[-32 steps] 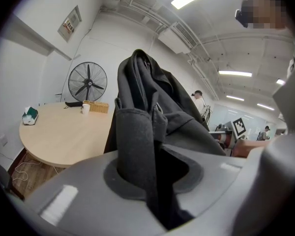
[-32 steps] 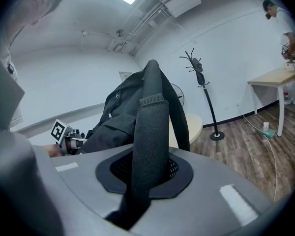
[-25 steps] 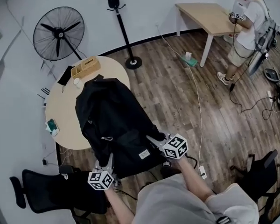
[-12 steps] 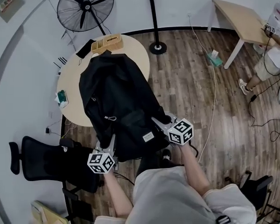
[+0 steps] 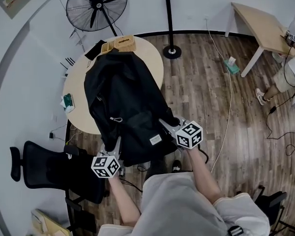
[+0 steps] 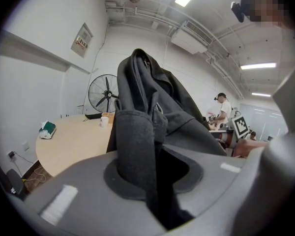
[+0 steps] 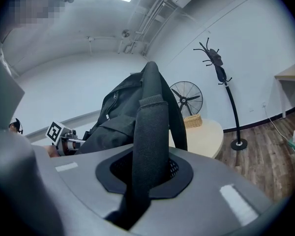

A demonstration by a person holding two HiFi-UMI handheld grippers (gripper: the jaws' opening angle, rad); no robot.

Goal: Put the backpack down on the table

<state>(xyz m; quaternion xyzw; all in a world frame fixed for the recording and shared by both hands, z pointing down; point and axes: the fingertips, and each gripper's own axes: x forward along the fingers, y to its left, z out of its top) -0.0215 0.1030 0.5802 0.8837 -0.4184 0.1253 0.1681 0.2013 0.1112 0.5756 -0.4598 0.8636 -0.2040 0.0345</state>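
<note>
Head view | black fabric backpack (image 5: 125, 107) hanging over near edge of round pale wooden table (image 5: 76, 92) | left gripper (image 5: 116, 145), right gripper (image 5: 166, 125): I am clamping a padded strap (image 6: 137, 151) in each | lowering and release remaining, I am judging.

Basket (image 5: 119, 43) at table's (image 5: 81, 85) far edge

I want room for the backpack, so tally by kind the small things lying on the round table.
Wicker basket: 1
White cup: 1
Green-and-white pack: 1
Flat black item: 1
Total: 4
</note>
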